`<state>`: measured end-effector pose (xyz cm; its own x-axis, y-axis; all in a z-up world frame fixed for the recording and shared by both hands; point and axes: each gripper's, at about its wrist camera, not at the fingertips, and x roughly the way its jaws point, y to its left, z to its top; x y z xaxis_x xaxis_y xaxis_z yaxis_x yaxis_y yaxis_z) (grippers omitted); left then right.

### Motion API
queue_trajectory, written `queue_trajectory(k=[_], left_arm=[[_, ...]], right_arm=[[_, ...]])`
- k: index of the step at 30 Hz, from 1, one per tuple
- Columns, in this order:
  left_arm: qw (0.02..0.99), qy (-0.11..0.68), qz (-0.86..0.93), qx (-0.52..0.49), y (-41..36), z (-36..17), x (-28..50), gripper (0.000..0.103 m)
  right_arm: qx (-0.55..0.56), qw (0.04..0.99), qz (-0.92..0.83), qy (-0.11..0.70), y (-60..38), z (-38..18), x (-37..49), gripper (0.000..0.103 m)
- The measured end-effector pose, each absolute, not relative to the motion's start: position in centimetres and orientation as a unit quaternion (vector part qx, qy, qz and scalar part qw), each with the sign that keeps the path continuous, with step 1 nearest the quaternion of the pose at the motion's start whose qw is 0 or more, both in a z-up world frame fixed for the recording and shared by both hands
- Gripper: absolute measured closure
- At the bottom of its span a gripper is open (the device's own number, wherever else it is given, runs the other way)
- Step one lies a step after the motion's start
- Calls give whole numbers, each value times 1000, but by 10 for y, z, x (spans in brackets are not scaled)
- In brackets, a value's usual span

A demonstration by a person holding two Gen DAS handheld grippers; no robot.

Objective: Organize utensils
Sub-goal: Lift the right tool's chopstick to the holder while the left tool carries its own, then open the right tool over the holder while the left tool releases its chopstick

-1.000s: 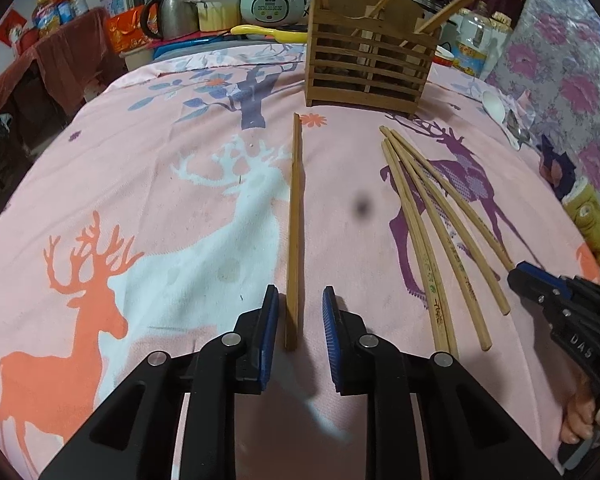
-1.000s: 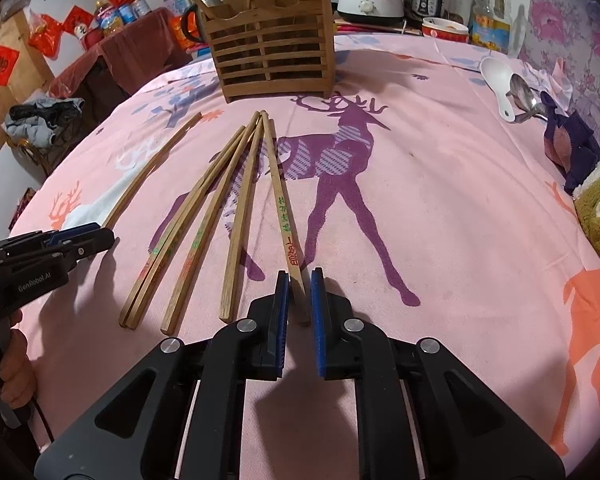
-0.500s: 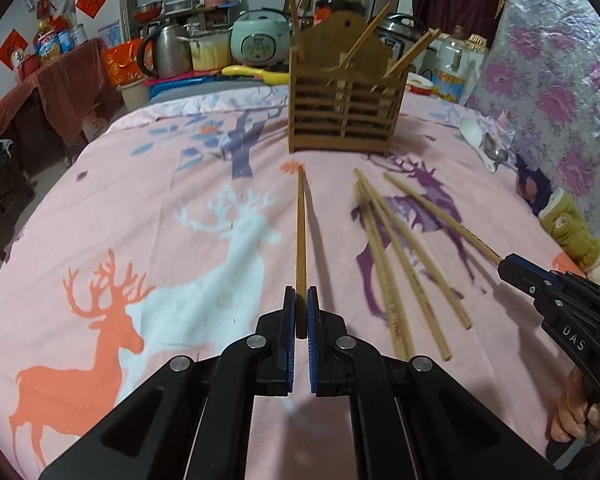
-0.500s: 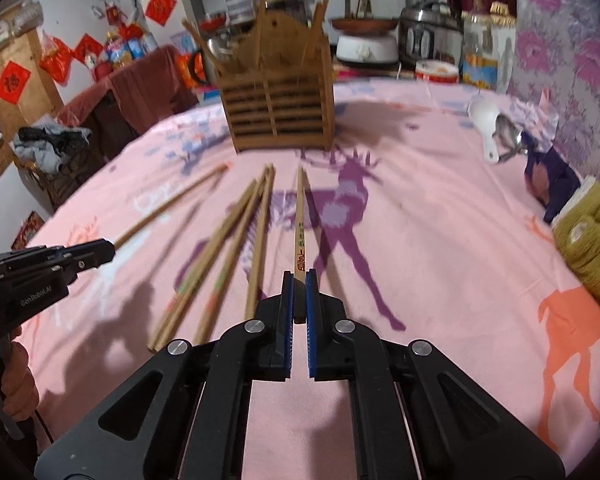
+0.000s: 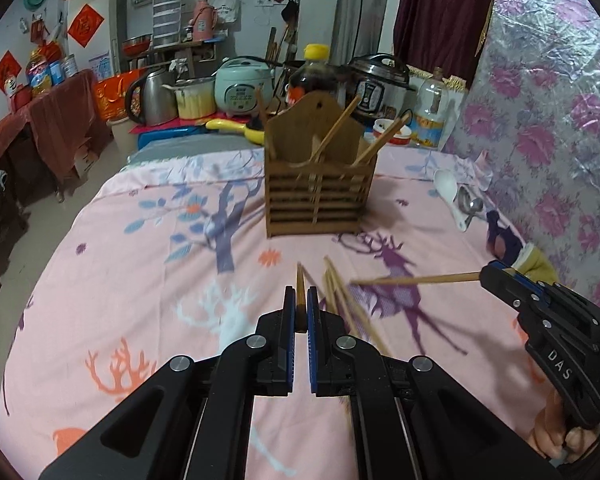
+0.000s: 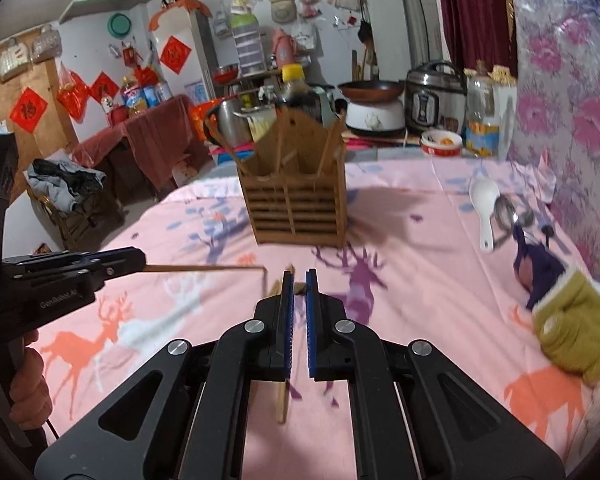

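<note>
Both grippers hang above the pink deer-print cloth, each shut on one wooden chopstick. In the left wrist view my left gripper pinches a chopstick that points ahead toward the slatted wooden holder. My right gripper enters from the right with its chopstick sticking out sideways. In the right wrist view my right gripper clamps a chopstick end; the left gripper holds its chopstick level. Several loose chopsticks lie on the cloth below. The holder has several chopsticks standing in it.
A white spoon and a metal spoon lie at the right of the cloth, near a purple and olive-green cloth bundle. Cookers, a kettle and bottles crowd the counter behind the holder. A flowered wall covering bounds the right side.
Both grippers closed on a chopstick each and rose off the cloth with them. The view tilted up, so the holder and the room behind it now fill more of the frame.
</note>
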<state>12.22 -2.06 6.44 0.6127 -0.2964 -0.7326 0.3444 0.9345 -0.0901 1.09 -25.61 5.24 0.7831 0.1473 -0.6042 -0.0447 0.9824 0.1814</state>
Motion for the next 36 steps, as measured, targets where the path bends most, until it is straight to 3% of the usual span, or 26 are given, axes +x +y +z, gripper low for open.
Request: queue_trajectory(k=[14, 30, 36], left_arm=[[901, 382, -200, 50, -51, 114, 169, 97], [947, 268, -175, 10, -59, 242, 248, 97], [955, 247, -162, -3, -72, 223, 287, 97]], right_arm=[[54, 953, 57, 293, -250, 97, 55, 97], [90, 974, 27, 204, -277, 168, 114, 96], [111, 974, 16, 195, -280, 154, 144, 97]])
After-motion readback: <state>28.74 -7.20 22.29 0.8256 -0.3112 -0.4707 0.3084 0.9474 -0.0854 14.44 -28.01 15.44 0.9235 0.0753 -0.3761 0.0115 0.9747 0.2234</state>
